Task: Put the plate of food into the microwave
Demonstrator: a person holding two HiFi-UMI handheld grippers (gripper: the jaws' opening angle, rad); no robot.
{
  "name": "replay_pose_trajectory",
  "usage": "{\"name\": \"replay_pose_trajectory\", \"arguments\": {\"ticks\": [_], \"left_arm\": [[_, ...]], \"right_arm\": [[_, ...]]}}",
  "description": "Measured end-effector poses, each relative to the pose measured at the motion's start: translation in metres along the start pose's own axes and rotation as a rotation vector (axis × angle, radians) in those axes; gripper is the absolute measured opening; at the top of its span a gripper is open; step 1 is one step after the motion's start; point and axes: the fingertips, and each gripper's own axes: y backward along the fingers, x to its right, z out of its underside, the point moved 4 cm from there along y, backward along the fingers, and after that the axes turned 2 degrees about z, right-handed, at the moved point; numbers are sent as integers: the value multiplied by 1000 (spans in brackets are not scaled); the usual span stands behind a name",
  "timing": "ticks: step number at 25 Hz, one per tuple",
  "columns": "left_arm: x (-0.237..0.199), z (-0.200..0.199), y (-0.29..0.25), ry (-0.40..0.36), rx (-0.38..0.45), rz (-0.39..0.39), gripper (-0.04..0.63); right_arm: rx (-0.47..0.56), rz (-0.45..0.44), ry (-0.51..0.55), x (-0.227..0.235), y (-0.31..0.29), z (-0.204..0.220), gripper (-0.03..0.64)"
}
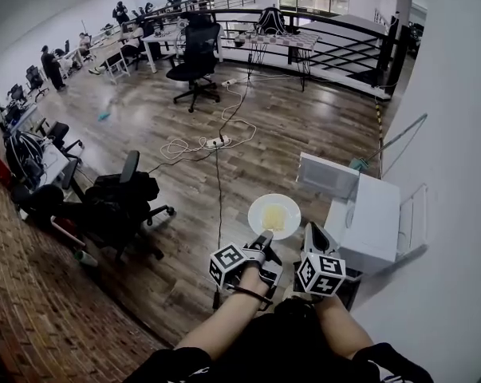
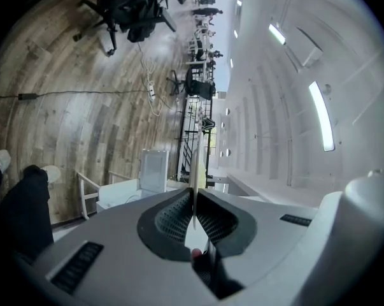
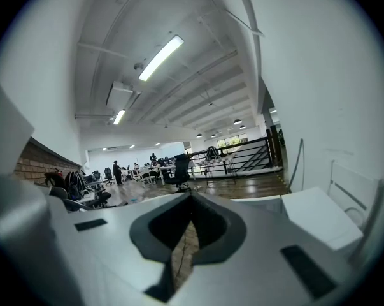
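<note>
The left hand-held gripper (image 1: 264,238) pinches the near rim of the plate of food (image 1: 274,215), just ahead of it. Beside it, the right hand-held gripper (image 1: 313,236) is pressed together, empty. The microwave (image 1: 373,223) stands right of both, door open.

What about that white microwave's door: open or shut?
Open: in the head view the door stands swung out from the microwave, away from its front.

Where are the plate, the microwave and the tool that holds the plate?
plate (image 1: 257,211): head view, on the white rim at its left.
microwave (image 1: 376,218): head view, on its white top.
left gripper (image 1: 266,236): head view, at its tips, clamped on the plate's near edge.
</note>
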Motion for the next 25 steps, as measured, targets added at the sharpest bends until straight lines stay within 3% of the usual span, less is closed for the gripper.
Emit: {"name": "replay_pose_trajectory", "arguments": {"ticks": [10,18,25], "left_arm": [[7,-35,-95,-25,19,-21,11],[39,-60,-201,-59,28,16,11],[44,-65,-277,-42,-2,31,11]], "right_arm": [[13,-10,-16,40,-104,-20,14],[15,-41,-13,81,-204,-56,13],[8,-16,-5,120,-261,-69,12]]}}
